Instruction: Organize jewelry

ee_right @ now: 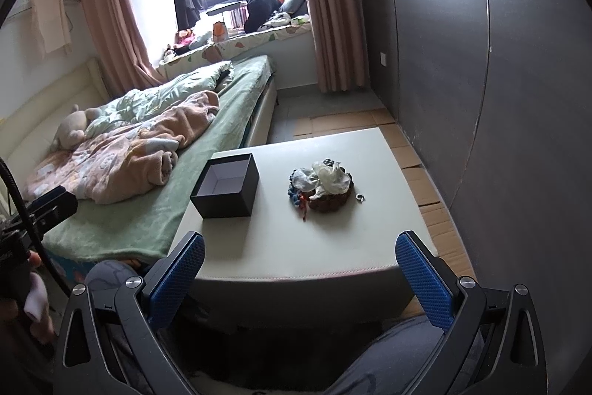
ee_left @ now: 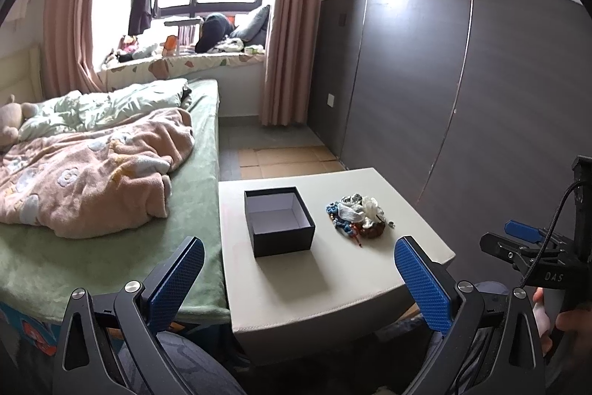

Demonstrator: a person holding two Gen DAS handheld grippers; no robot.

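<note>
hovering short of the near edge of a white table (ee_left: pixel 296 291), left gripper (ee_left: pixel 299 261) with jaws spread wide, nothing between them. ahead of its jaws, toward the left finger — an open black box (ee_left: pixel 279 221), bare inside. ahead toward the right finger, well apart from the box — a jewelry pile (ee_left: pixel 357 215) of beads and pale fabric. right gripper (ee_right: pixel 300 260) likewise spread and unloaded, pile (ee_right: pixel 322 189) straight ahead between its fingers, box (ee_right: pixel 226 186) off toward the left finger.
</note>
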